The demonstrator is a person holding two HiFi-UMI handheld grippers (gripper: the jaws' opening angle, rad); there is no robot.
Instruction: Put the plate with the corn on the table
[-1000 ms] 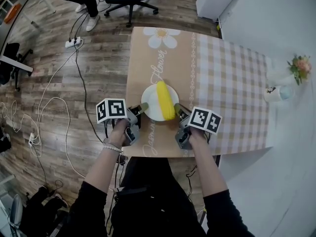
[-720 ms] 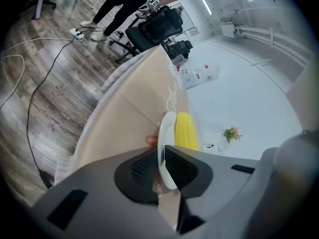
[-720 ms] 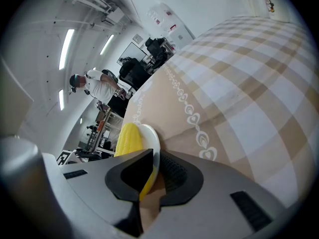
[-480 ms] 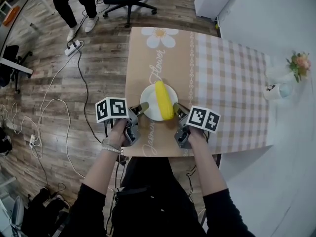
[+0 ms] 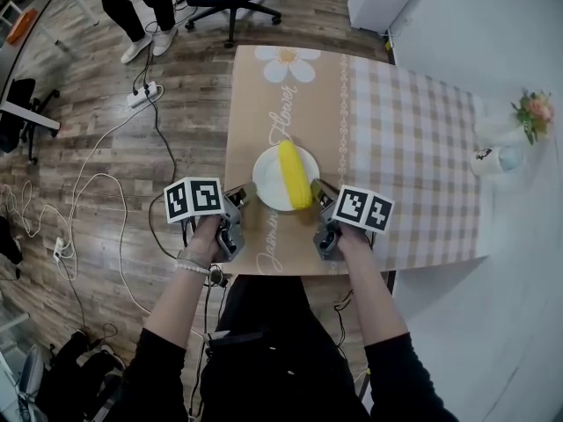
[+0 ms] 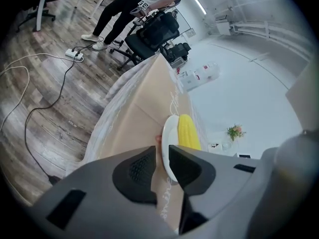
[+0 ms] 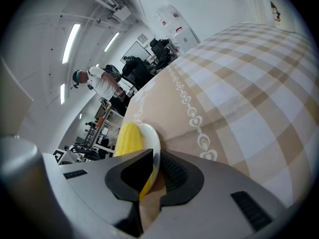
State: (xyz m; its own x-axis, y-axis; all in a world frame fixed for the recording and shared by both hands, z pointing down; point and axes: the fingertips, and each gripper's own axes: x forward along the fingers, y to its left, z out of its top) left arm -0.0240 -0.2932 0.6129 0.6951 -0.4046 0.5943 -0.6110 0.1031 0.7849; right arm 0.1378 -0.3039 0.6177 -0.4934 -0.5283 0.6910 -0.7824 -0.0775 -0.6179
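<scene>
Where the plate sits, "Flower" lettering on the tablecloth

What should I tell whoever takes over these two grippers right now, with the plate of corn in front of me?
Left claw: open, its jaws have just been opening. The plate rim lines up with the gap, but the pads are off it.
Right claw: shut on the plate's near right rim, as far as its view shows.
Things: the plate lies flat on the table, near the front edge, with the corn lying on it.
Done: plate set down, left side released.
Left to do: open the right claw and back both grippers away without nudging the plate.
</scene>
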